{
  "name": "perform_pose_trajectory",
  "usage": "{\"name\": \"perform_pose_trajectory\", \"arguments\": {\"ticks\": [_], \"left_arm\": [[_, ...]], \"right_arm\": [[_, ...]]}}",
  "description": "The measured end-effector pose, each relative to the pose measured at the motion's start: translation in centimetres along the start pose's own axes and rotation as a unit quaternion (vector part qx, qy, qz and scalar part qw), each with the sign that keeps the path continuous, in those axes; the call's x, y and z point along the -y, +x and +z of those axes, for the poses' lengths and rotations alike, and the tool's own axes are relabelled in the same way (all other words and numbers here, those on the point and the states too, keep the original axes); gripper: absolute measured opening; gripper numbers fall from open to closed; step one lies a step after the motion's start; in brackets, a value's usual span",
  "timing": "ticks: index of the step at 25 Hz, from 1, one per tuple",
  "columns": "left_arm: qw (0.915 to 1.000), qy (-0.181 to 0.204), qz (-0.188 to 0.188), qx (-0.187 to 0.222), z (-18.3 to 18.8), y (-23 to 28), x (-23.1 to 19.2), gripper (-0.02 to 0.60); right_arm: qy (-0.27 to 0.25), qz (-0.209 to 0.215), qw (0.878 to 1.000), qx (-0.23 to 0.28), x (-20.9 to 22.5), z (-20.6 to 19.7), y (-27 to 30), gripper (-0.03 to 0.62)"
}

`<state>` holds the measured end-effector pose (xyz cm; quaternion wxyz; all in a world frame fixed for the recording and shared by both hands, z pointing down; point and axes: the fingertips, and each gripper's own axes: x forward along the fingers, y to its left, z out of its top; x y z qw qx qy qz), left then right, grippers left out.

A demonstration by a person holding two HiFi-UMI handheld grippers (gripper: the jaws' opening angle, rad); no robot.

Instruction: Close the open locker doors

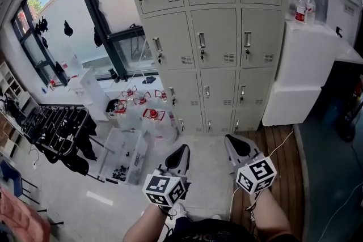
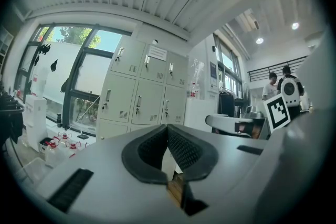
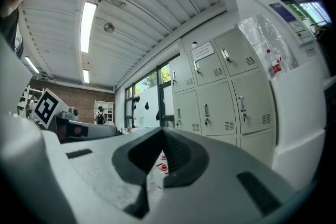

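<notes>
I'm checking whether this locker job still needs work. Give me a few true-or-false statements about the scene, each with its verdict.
1. The left tool grips a locker handle. False: its jaws are together on nothing, away from the lockers.
2. Every locker door seen in the head view is closed. True.
3. Two bottles stand on the white unit right of the lockers. True.
4. The red-capped jugs sit on top of the lockers. False: they stand on the floor to the left of the lockers.
5. The right tool is shut and empty. True.
</notes>
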<state>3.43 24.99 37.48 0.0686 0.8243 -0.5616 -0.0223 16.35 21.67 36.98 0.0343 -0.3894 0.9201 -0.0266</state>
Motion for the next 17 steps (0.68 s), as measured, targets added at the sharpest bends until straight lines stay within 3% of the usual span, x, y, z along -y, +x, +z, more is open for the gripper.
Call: {"name": "perform_pose_trajectory", "arguments": {"ticks": [17], "left_arm": [[1.0, 0.002, 0.0, 0.001, 0.1, 0.5, 0.69, 0.003]], "right_arm": [[0.001, 0.003, 1.0, 0.005, 0.52, 0.34, -0.39, 0.0]]}}
